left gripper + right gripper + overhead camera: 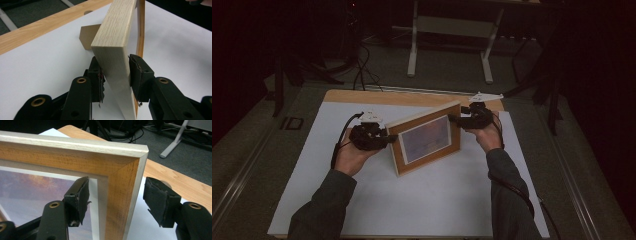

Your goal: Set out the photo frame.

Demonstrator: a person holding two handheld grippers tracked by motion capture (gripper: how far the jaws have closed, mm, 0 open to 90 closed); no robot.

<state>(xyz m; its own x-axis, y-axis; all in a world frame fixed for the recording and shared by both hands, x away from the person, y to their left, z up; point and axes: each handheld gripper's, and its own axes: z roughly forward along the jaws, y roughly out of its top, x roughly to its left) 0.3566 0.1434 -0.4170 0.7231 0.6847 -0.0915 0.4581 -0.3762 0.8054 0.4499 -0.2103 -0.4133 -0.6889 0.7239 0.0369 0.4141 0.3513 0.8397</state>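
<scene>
Picture frame point(427, 137) standing upright on white sheet point(412, 200), long side horizontal, front facing the person, left gripper point(388, 139) clamping its edge, right gripper point(457, 119) jaws apart around the corner, not touching.

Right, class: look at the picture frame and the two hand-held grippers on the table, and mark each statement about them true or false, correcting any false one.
1. The picture frame stands upright on the white sheet. True.
2. The left hand-held gripper is shut on the frame's side edge. True.
3. The right hand-held gripper is clamped tight on the frame. False: its jaws are open, with a gap beside the frame's corner.
4. The frame is made of black metal. False: it is light wood.
5. The frame holds a picture in purple and orange tones. True.
</scene>
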